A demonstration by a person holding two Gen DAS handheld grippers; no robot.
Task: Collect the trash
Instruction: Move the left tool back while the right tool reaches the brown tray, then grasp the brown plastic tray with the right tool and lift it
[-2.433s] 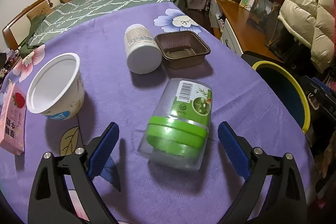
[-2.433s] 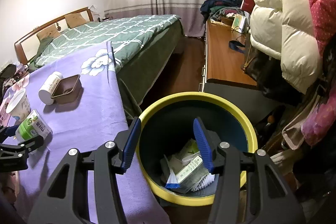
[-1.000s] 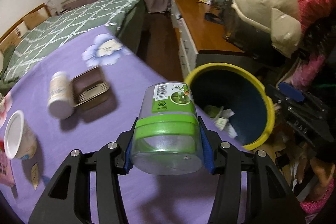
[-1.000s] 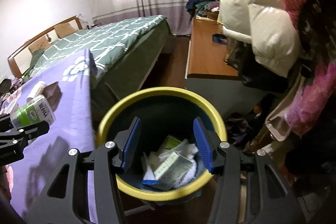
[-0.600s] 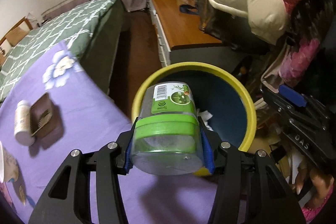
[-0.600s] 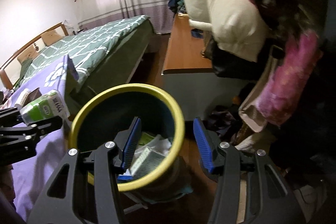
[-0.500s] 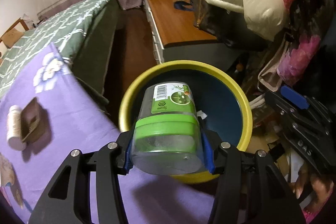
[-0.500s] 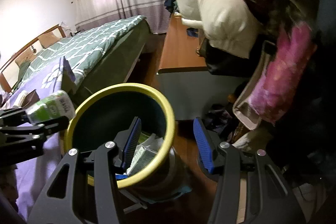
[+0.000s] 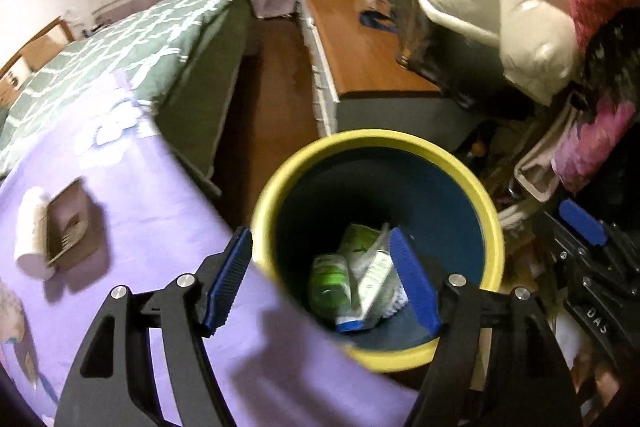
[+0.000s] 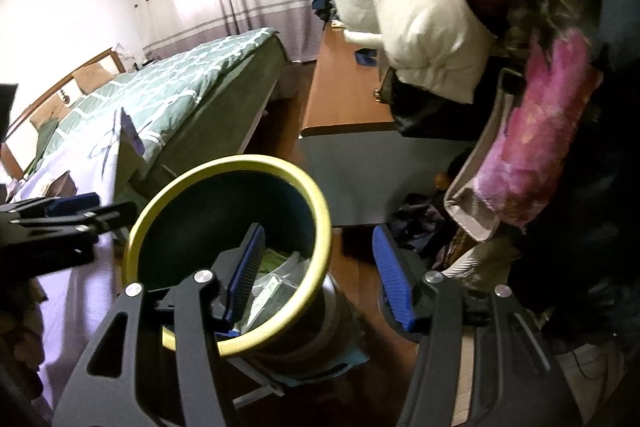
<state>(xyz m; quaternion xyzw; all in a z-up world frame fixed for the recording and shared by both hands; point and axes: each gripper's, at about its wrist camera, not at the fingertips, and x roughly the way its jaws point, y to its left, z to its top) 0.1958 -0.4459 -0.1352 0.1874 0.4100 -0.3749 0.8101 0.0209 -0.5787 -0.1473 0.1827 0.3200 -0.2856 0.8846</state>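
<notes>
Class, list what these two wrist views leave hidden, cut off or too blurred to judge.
- Label on the green container in the bin: left view, blurred.
- Bin's bottom: right view, hidden by its rim and the right hand-held gripper.
- Brown tray: right view, mostly hidden behind the left hand-held gripper.

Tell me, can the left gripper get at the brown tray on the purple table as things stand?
Probably yes: the left gripper is open and empty, and the brown tray lies uncovered on the table.
</notes>
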